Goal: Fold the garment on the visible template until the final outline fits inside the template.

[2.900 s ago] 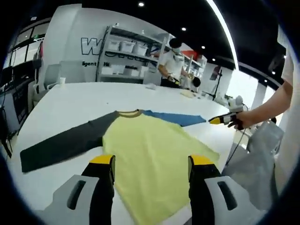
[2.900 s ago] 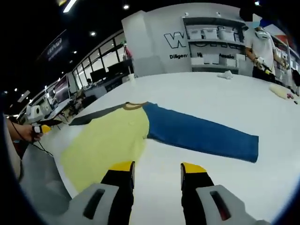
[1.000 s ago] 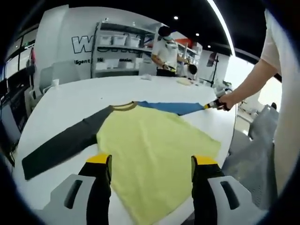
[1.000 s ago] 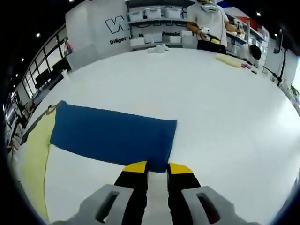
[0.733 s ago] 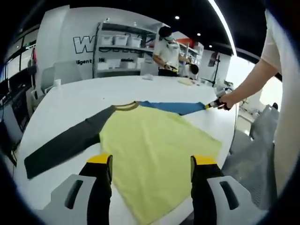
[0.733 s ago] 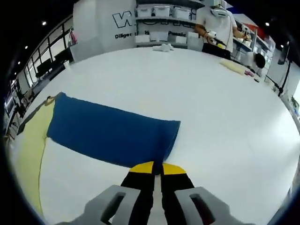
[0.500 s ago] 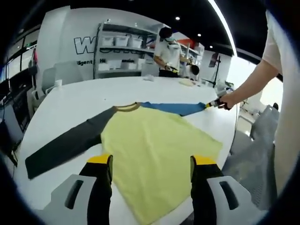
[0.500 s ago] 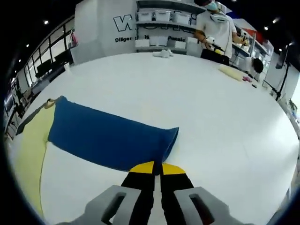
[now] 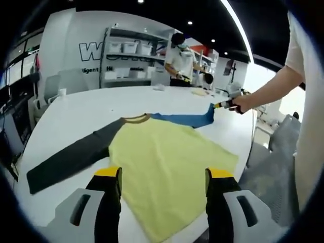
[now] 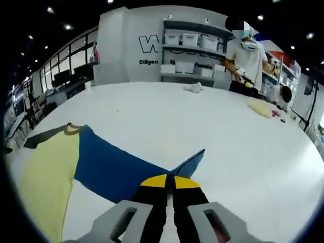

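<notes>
- Table (image 9: 76, 109) — large, white, matte top; runs back toward the far wall.
- Shelving unit (image 10: 195, 48) — against the far wall, pale storage bins on the upper shelves, boxes on the lower ones.
- Wall lettering (image 9: 90, 50) — large dark letters to the left of the shelves, partly hidden by them; smaller line of text beneath.
- Person (image 10: 248, 55) — stands at the table's far edge in a white top, holding something yellow-tipped.
- White cloth (image 10: 194, 87) — small crumpled piece on the far part of the table.
- Pale yellow cloth (image 10: 261, 108) — lies near the far right edge of the table.
- Cup (image 9: 62, 92) — white, near the table's far left edge.
- Ceiling lights (image 9: 190, 23) — small round spots on a dark ceiling.
</notes>
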A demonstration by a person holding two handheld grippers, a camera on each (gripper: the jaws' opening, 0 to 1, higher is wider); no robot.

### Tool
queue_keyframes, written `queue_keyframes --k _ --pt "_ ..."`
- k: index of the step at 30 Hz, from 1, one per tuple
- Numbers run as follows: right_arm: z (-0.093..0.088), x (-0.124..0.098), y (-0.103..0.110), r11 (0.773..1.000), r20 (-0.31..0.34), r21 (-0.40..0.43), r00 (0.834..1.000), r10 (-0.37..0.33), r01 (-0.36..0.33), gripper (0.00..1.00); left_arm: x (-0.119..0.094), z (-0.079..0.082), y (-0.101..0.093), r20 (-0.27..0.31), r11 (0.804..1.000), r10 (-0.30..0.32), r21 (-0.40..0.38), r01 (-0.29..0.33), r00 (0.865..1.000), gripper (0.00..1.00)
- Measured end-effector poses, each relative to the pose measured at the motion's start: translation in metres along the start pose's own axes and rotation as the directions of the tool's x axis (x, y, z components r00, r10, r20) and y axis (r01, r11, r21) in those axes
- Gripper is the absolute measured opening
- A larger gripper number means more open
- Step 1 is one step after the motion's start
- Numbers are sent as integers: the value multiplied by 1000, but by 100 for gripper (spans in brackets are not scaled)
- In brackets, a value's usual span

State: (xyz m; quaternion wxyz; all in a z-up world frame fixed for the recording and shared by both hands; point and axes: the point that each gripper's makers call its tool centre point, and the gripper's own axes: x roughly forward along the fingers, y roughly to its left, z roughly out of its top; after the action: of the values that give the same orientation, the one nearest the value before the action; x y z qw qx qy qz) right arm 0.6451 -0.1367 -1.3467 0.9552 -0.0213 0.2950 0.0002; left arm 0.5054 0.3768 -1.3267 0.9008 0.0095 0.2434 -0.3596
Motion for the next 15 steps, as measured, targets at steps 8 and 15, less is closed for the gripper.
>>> queue_keyframes --k 8,15 --pt "23 5 50 995 47 -54 995 84 -82 0 -7 -1 -2 14 1000 -5 -1 5 1000 69" --pt "30 7 104 983 63 -101 985 162 -155 0 -11 -3 -1 15 1000 -12 3 12 1000 69"
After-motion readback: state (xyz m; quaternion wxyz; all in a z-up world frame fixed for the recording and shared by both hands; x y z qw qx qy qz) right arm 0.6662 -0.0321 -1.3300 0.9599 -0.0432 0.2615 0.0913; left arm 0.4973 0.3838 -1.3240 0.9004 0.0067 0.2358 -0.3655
